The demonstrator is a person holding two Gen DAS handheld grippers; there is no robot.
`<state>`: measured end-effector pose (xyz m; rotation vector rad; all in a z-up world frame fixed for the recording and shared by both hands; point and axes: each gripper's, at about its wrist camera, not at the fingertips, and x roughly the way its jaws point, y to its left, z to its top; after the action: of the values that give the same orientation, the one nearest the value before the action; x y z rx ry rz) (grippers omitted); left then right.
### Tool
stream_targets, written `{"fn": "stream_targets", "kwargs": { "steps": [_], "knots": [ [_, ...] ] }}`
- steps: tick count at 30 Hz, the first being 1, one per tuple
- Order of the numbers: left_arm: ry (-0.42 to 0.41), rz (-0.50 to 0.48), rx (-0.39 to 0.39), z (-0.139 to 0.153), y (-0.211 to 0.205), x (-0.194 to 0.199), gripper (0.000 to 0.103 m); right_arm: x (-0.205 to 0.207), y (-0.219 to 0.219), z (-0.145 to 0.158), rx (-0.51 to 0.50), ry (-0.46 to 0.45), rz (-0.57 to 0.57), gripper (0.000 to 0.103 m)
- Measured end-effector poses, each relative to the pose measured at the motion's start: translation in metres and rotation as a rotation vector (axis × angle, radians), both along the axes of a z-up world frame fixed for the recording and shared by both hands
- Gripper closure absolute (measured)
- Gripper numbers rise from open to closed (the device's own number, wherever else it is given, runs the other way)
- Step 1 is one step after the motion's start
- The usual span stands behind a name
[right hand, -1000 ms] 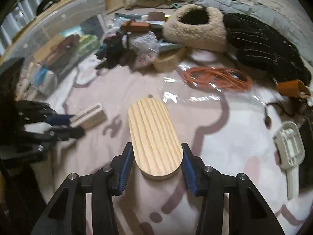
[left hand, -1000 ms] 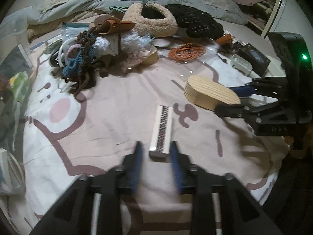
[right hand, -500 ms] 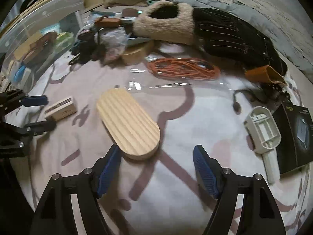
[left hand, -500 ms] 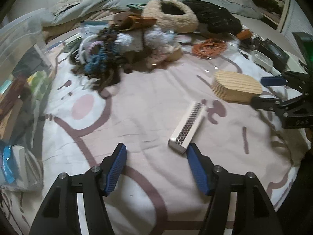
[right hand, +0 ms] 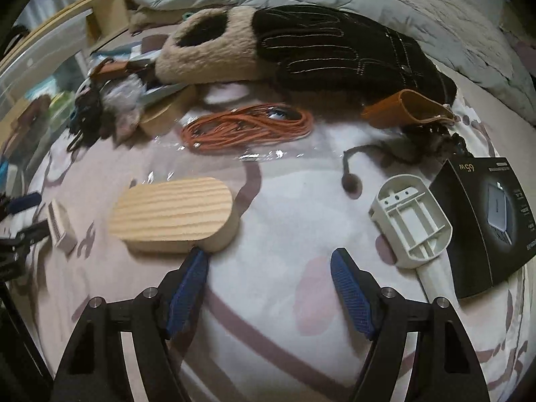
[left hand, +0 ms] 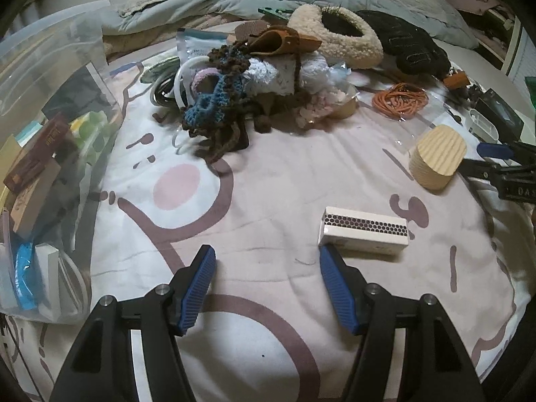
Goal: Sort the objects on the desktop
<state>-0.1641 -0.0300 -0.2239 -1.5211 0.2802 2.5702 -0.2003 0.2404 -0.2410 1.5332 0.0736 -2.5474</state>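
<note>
Lots of stuff is spread over the patterned sheet. A small white box (left hand: 364, 231) with a honeycomb-printed strip on top is laid flat on its long side at about 4 o'clock in the left view. An oval wooden block (right hand: 174, 214) with striped grain is lying flat at 9 o'clock in the right view, the box just to its left. An orange cord (right hand: 248, 127) is coiled up in clear wrap at 12 o'clock. A white plastic bracket (right hand: 410, 221), ribbed side up, is seen at 3 o'clock, touching a black box (right hand: 492, 224) marked 65w. A clear bin (left hand: 40, 154), part filled, is parked at 9 o'clock in the left view.
</note>
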Motion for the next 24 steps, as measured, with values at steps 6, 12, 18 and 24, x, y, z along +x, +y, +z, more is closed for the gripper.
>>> {"fn": "stream_targets", "kwargs": {
  "steps": [6, 12, 18, 24],
  "knots": [
    [0.019, -0.087, 0.097, 0.015, 0.002, 0.013, 0.015, 0.003, 0.010, 0.004, 0.001, 0.010, -0.037, 0.026],
    [0.059, -0.164, 0.166, 0.023, 0.022, 0.017, 0.011, 0.009, 0.026, 0.015, -0.133, 0.034, -0.069, 0.026],
    [0.049, -0.183, 0.136, 0.011, 0.035, 0.014, 0.011, 0.010, 0.018, 0.022, -0.210, 0.054, -0.038, 0.018],
    [0.024, -0.171, 0.132, 0.001, 0.039, 0.005, 0.041, 0.010, -0.007, 0.021, -0.194, 0.074, 0.055, 0.011]
  ]
}}
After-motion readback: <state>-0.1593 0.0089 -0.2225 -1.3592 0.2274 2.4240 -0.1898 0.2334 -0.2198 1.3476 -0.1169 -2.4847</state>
